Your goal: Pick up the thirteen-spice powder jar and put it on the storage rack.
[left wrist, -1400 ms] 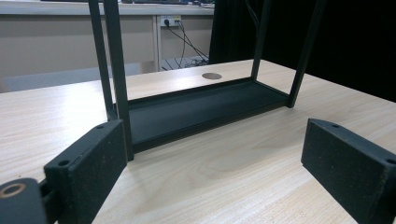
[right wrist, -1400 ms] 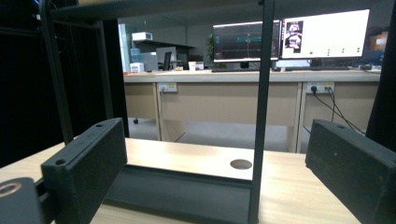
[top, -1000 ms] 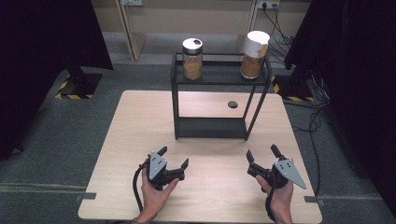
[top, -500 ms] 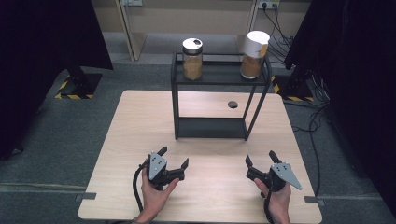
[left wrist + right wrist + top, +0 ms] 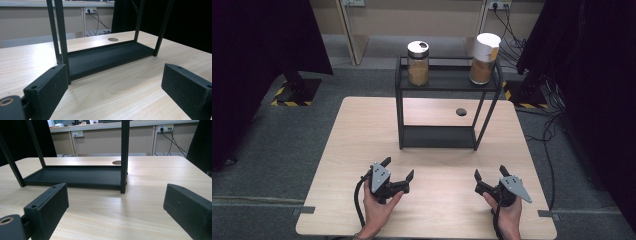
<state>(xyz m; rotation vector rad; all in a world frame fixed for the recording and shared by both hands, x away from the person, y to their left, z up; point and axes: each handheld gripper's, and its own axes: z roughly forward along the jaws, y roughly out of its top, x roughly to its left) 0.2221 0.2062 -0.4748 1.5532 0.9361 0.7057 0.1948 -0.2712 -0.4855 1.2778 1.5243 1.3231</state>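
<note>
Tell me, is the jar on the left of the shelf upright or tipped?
Upright: the jar stands on its base on the rack's top shelf, lid uppermost.

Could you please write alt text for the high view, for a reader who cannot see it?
A person's hands rest an open left gripper and an open right gripper on a light wooden table, both holding nothing. Beyond them stands a black two-tier rack with two jars on its top shelf: a silver-lidded jar and a white-capped jar.

I hold my left gripper (image 5: 398, 169) and right gripper (image 5: 487, 176) low over the desk (image 5: 362, 130), fingers spread, nothing between them. Ahead, the black rack (image 5: 438, 136) carries two jars (image 5: 418, 63), apparently of brown powder.
</note>
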